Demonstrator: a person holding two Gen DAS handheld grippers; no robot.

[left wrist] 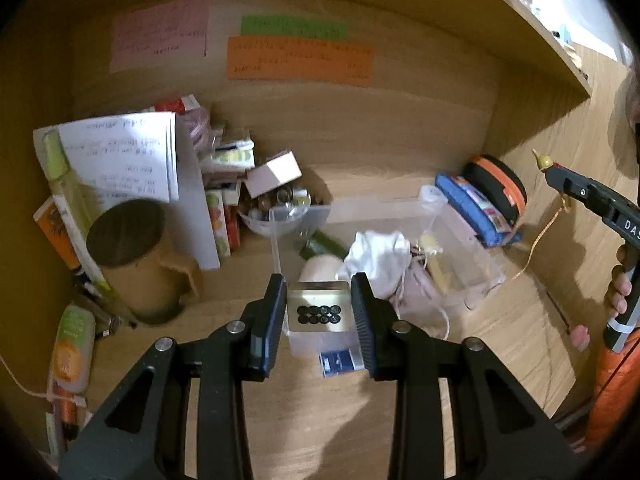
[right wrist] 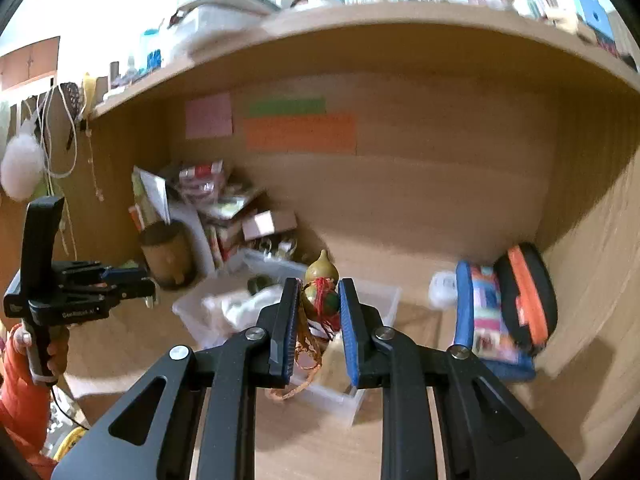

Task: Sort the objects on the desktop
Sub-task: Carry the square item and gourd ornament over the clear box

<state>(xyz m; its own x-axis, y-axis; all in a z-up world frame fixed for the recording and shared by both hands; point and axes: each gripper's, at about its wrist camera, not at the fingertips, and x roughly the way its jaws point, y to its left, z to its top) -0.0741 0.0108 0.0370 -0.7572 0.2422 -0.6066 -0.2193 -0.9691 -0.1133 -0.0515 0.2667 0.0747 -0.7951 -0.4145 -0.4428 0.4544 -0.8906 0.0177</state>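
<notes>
My left gripper [left wrist: 319, 307] is shut on a small clear case of black button cells [left wrist: 319, 312], held above the near end of a clear plastic bin [left wrist: 472, 248]. The bin holds a white cloth [left wrist: 380, 256], a cream cylinder [left wrist: 320, 270] and a green tube [left wrist: 324, 244]. My right gripper [right wrist: 319, 307] is shut on a small gourd ornament [right wrist: 320, 288] with red thread and a braided yellow cord [right wrist: 304, 356], held above the bin [right wrist: 384, 296]. The right gripper also shows in the left wrist view [left wrist: 552, 174], the left gripper in the right wrist view [right wrist: 132, 284].
Wooden desk alcove under a shelf [right wrist: 360, 16]. Left corner holds papers [left wrist: 124, 156], a brown mug [left wrist: 136, 256], boxes and a bowl of small bottles [left wrist: 280, 208]. A blue pouch [left wrist: 476, 208] and an orange-black case [left wrist: 500, 184] lie at right. A blue-white card [left wrist: 338, 362] lies under my left gripper.
</notes>
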